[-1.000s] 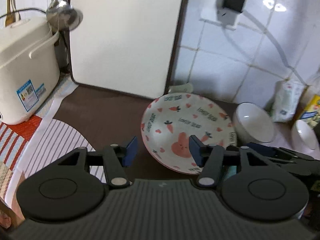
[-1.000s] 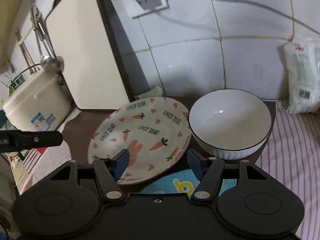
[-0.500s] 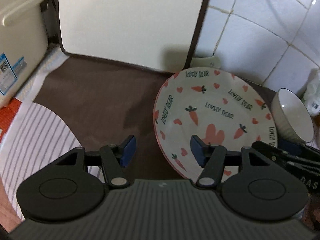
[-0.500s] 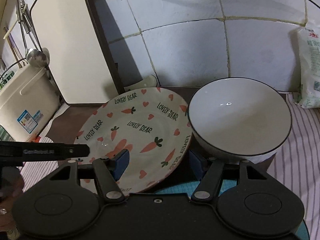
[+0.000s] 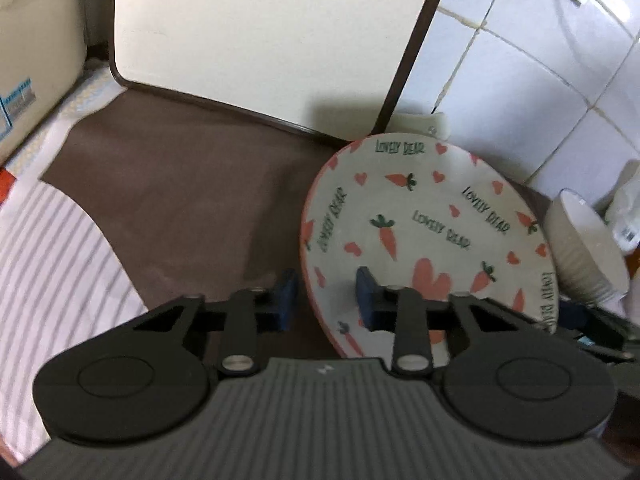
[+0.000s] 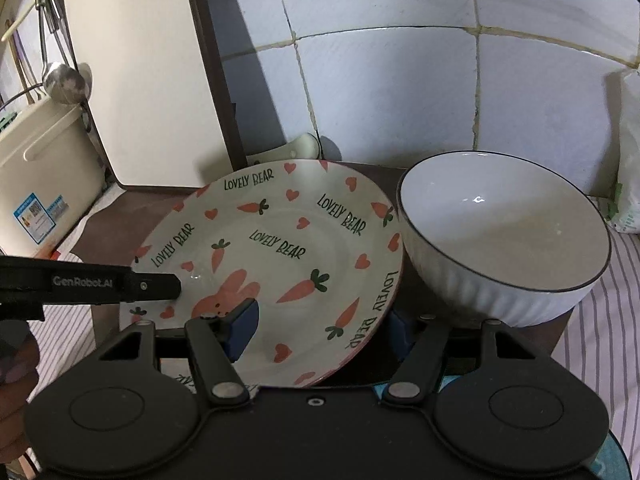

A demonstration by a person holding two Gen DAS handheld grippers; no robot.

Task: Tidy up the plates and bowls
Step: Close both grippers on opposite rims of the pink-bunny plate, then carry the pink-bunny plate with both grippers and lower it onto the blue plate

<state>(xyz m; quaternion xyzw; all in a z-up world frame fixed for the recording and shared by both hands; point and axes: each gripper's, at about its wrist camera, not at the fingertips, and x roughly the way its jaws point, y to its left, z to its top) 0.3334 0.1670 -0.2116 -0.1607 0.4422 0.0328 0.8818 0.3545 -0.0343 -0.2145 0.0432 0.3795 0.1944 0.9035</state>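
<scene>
A round plate [image 5: 432, 232] with carrots, hearts, a pink rabbit and "LOVELY BEAR" lettering lies on the brown counter; it also shows in the right wrist view [image 6: 280, 248]. My left gripper [image 5: 326, 300] is open, its jaws straddling the plate's near left rim. My right gripper [image 6: 320, 328] is open, its jaws either side of the plate's near right rim. A white ribbed bowl [image 6: 504, 236] with a dark rim stands right of the plate, touching it; it also shows in the left wrist view [image 5: 580, 248].
A cream board [image 5: 260, 40] leans against the tiled wall [image 6: 400, 92] behind the plate. A cream appliance [image 6: 44, 168] stands at far left with a ladle [image 6: 64, 80] hanging above. Striped cloth [image 5: 52, 260] covers the counter's left. A white bag [image 6: 628, 160] stands at right.
Both grippers moved forward and closer to the plate. The left gripper's jaws now straddle its left rim, the right gripper's jaws its right rim. The plate and bowl look larger.
</scene>
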